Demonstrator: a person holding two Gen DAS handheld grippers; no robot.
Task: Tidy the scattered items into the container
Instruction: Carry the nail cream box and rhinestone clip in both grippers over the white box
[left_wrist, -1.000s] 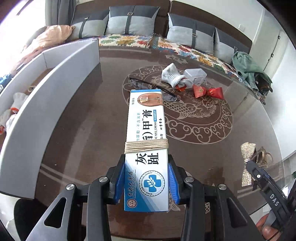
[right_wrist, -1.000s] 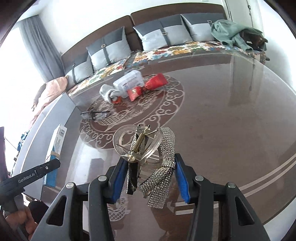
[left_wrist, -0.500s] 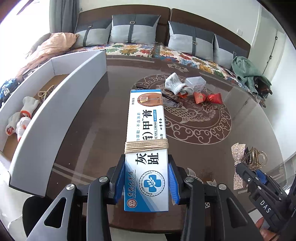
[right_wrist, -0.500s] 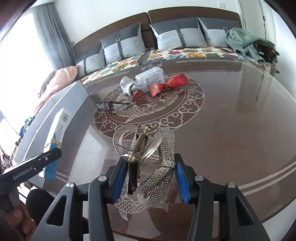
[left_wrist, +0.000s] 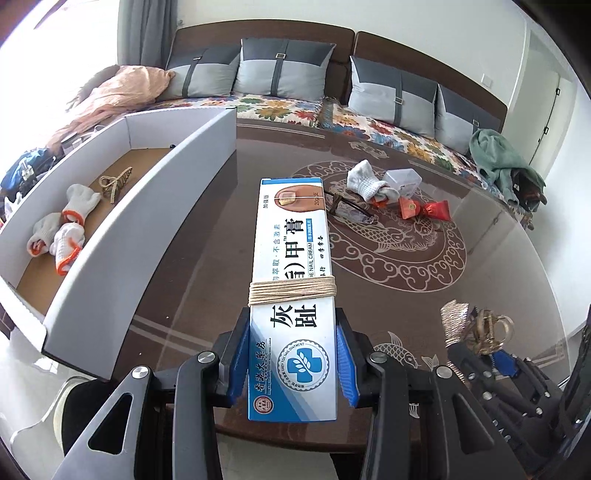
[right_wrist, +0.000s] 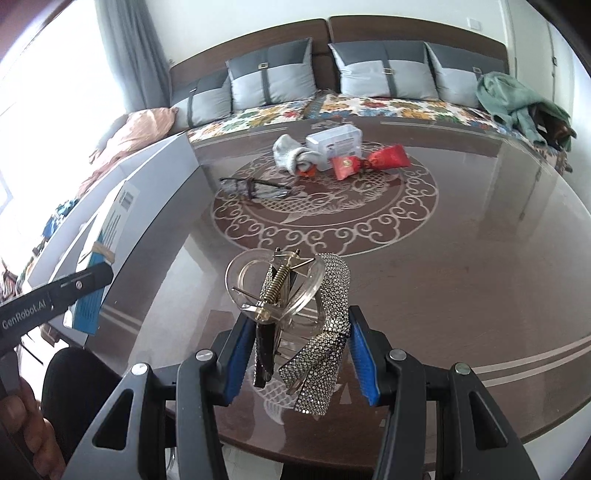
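Observation:
My left gripper (left_wrist: 292, 354) is shut on a long white-and-blue nail cream box (left_wrist: 291, 266) bound with string, held above the table beside the white container (left_wrist: 147, 206). The container holds white gloves (left_wrist: 62, 229) and a gold hair clip (left_wrist: 114, 181). My right gripper (right_wrist: 300, 350) is shut on a rhinestone hair clip (right_wrist: 314, 325) with a clear claw, above the table's near edge. On the table lie glasses (right_wrist: 255, 186), a grey sock (right_wrist: 291, 155), a small plastic box (right_wrist: 336, 142) and red candy packets (right_wrist: 365, 160).
The glass-topped brown table (right_wrist: 461, 258) has a round fish pattern. A sofa with grey cushions (right_wrist: 380, 74) runs behind it, with a green garment (right_wrist: 517, 99) at its right end. The container's long wall (right_wrist: 162, 192) stands left of the table's middle.
Both grippers have pulled back and risen with their loads. The left wrist view now looks down into the container, showing the gloves and gold clip inside.

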